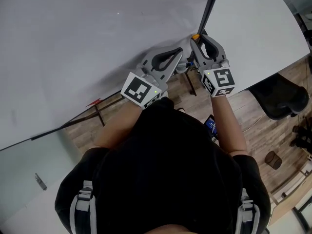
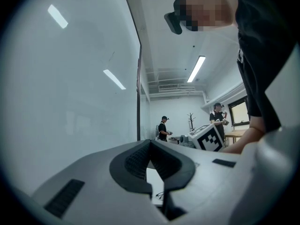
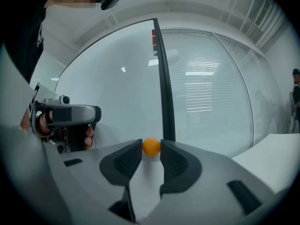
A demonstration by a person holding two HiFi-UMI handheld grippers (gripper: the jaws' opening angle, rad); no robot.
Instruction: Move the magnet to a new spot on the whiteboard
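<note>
My right gripper (image 3: 151, 147) pinches the orange magnet (image 3: 151, 146) only at its tips; the pull of the whiteboard (image 3: 112, 102) could slip it free. My left gripper (image 2: 151, 143) is closed, empty.

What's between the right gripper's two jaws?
The orange magnet, touching both jaws of the right gripper near their tips. The right gripper view shows it.

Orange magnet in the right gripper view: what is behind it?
The whiteboard surface lies behind the orange magnet, with a dark vertical strip just to its right. The right gripper holds the magnet by its sides. The magnet's back face is hidden.
</note>
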